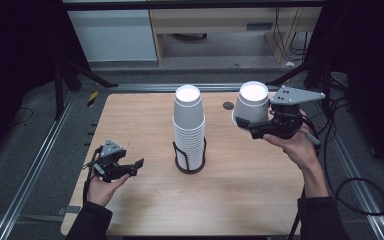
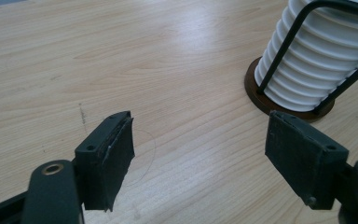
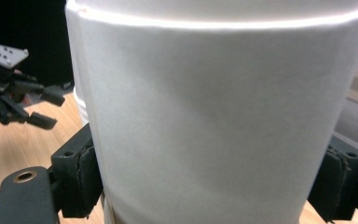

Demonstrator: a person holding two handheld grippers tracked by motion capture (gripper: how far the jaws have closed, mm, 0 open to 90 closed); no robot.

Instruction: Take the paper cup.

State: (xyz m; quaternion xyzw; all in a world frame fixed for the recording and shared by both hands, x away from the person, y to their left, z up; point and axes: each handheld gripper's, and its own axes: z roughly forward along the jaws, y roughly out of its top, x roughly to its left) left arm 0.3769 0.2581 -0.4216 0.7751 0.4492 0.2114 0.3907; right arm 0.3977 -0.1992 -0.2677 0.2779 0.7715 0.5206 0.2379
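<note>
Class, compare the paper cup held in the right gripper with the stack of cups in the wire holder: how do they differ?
The held cup is single and lifted off the table; the stack is many nested cups standing in a wire holder. The right gripper clamps the held cup; nothing touches the stack. Both are white, upside down.

One stack of white cups (image 1: 189, 131), one separate white cup (image 1: 252, 104), two grippers.
</note>
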